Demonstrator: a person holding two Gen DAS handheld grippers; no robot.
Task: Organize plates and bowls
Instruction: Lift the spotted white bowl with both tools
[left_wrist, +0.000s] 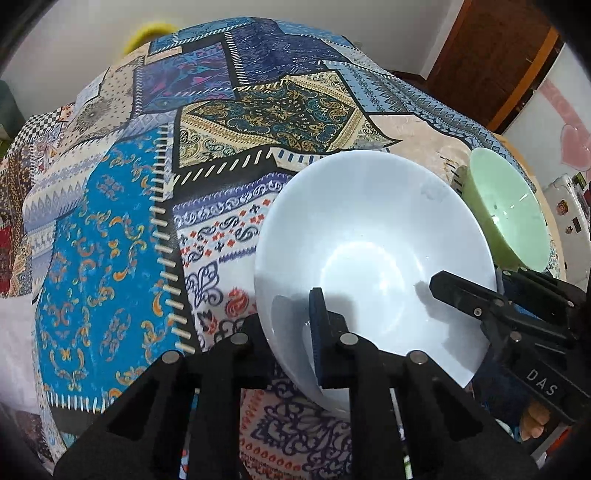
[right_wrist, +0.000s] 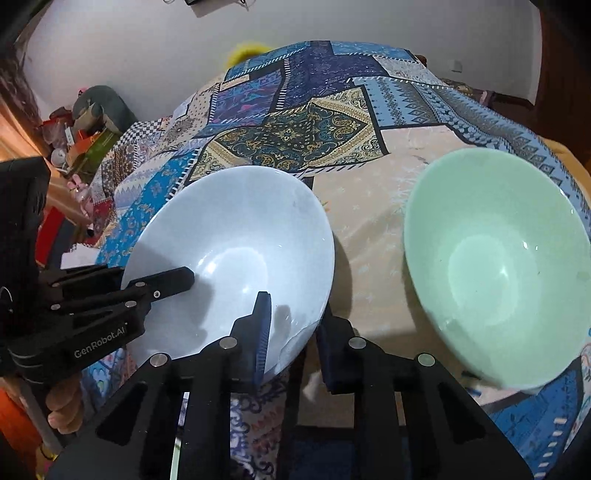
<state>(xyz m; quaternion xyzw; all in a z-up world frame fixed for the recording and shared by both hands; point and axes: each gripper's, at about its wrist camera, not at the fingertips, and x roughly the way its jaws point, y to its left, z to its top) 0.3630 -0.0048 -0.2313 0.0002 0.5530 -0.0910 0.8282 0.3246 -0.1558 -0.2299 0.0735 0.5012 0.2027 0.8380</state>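
A white bowl (left_wrist: 369, 251) (right_wrist: 236, 236) rests on the patchwork tablecloth (left_wrist: 110, 221) (right_wrist: 295, 129). My left gripper (left_wrist: 286, 314) is shut on its near-left rim, with the blue pad (left_wrist: 319, 332) inside the bowl and the other finger outside. In the right wrist view the left gripper (right_wrist: 162, 286) reaches in from the left. My right gripper (right_wrist: 295, 314) is shut on the near-right rim, one pad (right_wrist: 262, 332) inside and one outside; it also shows in the left wrist view (left_wrist: 454, 291). A green bowl (left_wrist: 506, 214) (right_wrist: 495, 266) stands just right of the white one, not touching it.
Beyond the table's left edge lies clutter of boxes and bags (right_wrist: 92, 125). Something yellow (left_wrist: 151, 31) (right_wrist: 247, 50) peeks over the far edge. At the right are a wooden door (left_wrist: 498, 48) and a white surface with stickers (left_wrist: 569, 206).
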